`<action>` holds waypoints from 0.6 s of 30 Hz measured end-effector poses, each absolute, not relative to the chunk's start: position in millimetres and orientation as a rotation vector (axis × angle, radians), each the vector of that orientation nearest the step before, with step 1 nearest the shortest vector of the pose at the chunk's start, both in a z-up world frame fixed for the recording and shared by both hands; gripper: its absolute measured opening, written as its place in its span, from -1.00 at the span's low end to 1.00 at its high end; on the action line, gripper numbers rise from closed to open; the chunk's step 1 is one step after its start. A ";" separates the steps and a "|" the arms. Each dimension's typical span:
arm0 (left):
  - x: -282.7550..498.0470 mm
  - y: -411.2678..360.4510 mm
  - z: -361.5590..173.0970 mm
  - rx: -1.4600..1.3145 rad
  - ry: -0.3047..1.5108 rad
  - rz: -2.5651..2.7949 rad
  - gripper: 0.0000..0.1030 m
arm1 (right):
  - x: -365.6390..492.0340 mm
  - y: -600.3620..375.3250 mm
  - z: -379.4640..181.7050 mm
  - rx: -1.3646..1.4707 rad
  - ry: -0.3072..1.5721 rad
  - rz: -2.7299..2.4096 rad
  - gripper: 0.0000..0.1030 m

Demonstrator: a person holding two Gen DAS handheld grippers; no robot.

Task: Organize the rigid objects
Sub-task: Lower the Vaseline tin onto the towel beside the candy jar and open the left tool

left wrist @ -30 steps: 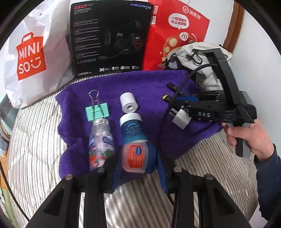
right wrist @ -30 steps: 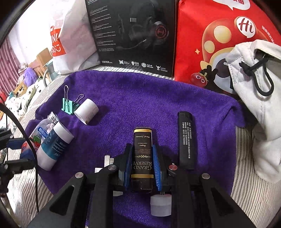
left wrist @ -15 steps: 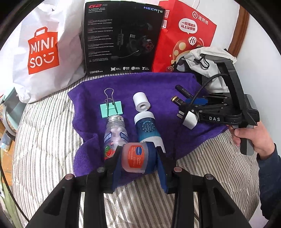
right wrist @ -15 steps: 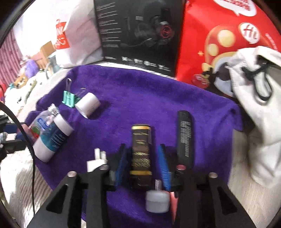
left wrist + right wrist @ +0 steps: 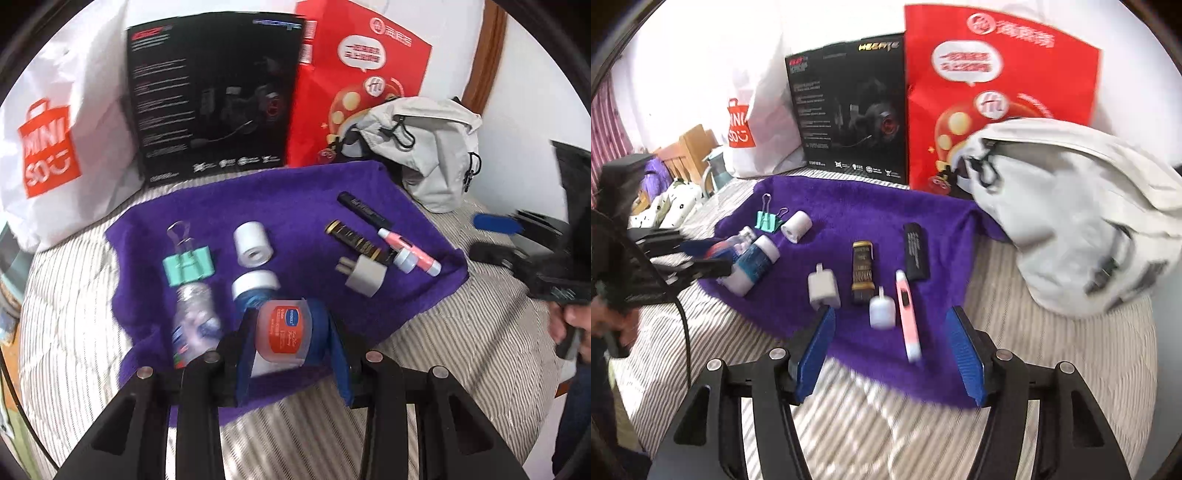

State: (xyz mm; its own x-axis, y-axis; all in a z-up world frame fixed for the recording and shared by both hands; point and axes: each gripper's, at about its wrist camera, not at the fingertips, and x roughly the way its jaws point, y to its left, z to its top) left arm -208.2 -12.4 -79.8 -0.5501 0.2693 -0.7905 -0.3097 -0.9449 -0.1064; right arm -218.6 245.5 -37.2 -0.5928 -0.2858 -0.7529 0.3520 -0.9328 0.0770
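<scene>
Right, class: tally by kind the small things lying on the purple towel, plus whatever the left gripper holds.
bottles: 2 (clear bottle, blue bottle)
binder clip: 1
paper roll: 1
charger plug: 1
black bars: 2 (gold-trimmed bar, plain bar)
pink pen: 1
small white cap: 1
jar in left gripper: 1
Total: 10

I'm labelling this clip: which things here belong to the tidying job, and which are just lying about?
Job: Vaseline jar in left gripper, binder clip, tape roll, charger plug, pink pen, purple towel.

Lying about: headset box, red bag, grey backpack.
</scene>
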 end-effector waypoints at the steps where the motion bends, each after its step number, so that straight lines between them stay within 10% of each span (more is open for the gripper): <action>1: -211.7 -7.5 -80.6 -1.268 0.067 2.501 -0.32 | -212.8 251.1 -36.0 1.173 0.104 -2.525 0.23; 18: -253.4 38.4 -114.5 -1.339 0.196 2.474 -0.32 | -140.4 303.3 -48.6 1.246 -0.111 -2.549 0.37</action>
